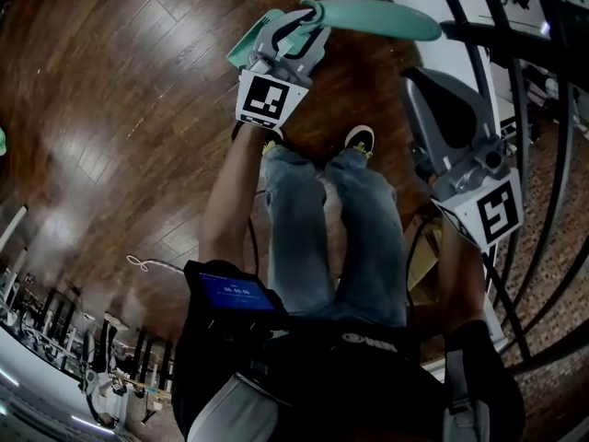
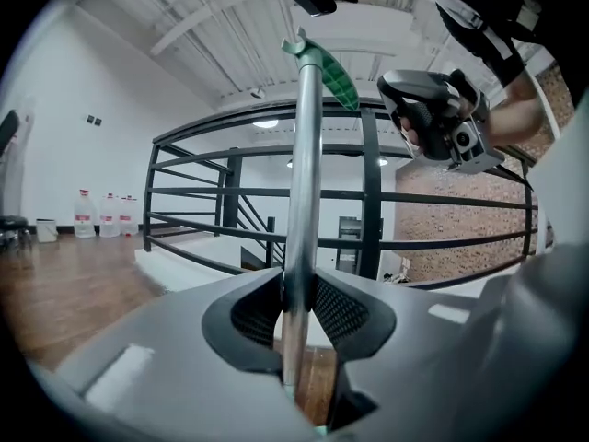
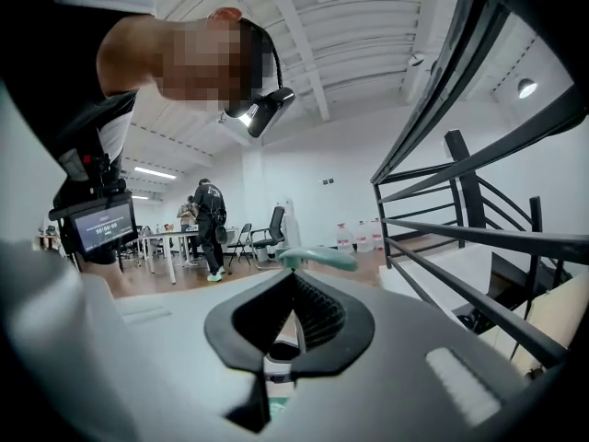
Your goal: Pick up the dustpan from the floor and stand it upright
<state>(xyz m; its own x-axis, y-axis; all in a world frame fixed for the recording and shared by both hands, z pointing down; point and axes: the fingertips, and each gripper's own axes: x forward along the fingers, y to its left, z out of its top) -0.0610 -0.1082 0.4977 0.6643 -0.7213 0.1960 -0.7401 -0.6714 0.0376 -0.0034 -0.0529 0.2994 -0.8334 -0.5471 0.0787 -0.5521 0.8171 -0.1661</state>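
Note:
The dustpan has a shiny metal pole (image 2: pixel 302 182) topped by a teal grip (image 2: pixel 324 67). My left gripper (image 2: pixel 296 307) is shut on that pole, which rises nearly upright between its pads. In the head view the left gripper (image 1: pixel 296 42) is at the top, the teal grip (image 1: pixel 377 17) sticks out to its right, and a bit of the teal pan (image 1: pixel 250 42) shows behind it, off the floor. My right gripper (image 1: pixel 433 86) hovers to the right, apart from the dustpan. Its jaws are together with nothing between them (image 3: pixel 294 288), and the teal grip (image 3: pixel 317 258) lies beyond them.
A black metal railing (image 1: pixel 525 109) curves close on the right, over a white ledge (image 2: pixel 198 265). Dark wooden floor (image 1: pixel 120 109) spreads to the left, with a thin white cord (image 1: pixel 147 263) on it. The person's jeans and shoes (image 1: pixel 359 141) are below the grippers. Other people stand at tables (image 3: pixel 207 224) far off.

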